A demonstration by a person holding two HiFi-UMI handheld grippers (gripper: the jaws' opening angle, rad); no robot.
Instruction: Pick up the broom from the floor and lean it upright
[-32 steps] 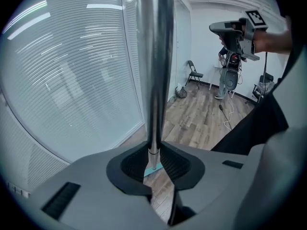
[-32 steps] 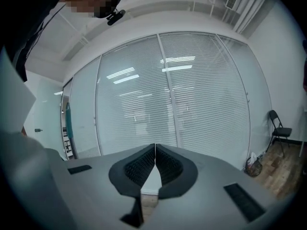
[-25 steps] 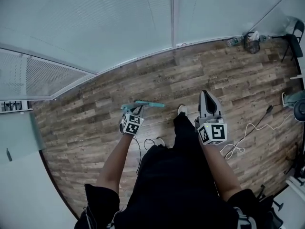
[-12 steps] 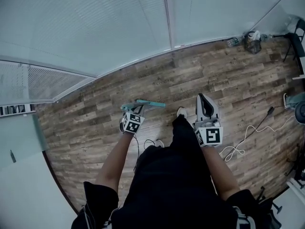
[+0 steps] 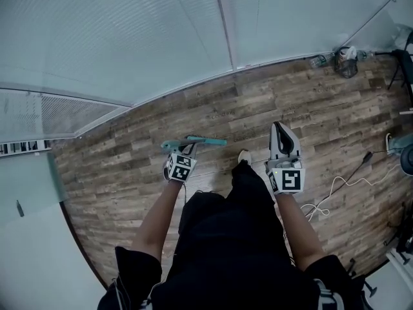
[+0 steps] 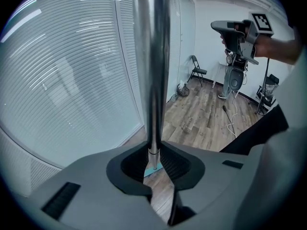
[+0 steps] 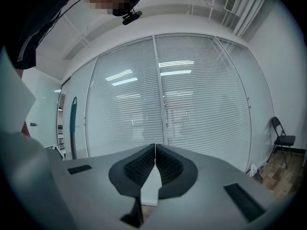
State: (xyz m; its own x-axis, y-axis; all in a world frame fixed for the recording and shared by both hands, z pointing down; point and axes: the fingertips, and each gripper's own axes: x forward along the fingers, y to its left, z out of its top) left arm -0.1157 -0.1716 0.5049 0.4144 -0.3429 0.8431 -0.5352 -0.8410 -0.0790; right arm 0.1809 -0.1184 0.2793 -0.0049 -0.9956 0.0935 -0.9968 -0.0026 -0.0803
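– Now, how is the left gripper [image 5: 187, 148] set?
– It is closed on the broom [image 6: 152, 56]. The metal shaft is clamped between the ribbed pads [image 6: 173, 162], and the jaws are kept at a narrow gap by it.
– Where is the broom located?
– It is held nearly upright ahead of the person [image 5: 239, 250], on the left side. The teal broom head [image 5: 193, 141] is seen low down over the wood floor [image 5: 290, 102], near the glass wall [image 5: 161, 37]. Whether the floor is touched cannot be determined.
– And the right gripper [image 5: 279, 131]?
– Its jaws are brought together at the tips, and nothing is gripped between them. It is held level, well apart from the broom, and is pointed at the blinds [image 7: 201, 95] behind the glass.
– What else is recorded?
– A folding chair [image 7: 282, 137] is placed by the wall at the right, and a white cable [image 5: 342, 185] is laid on the floor to the right of the person.
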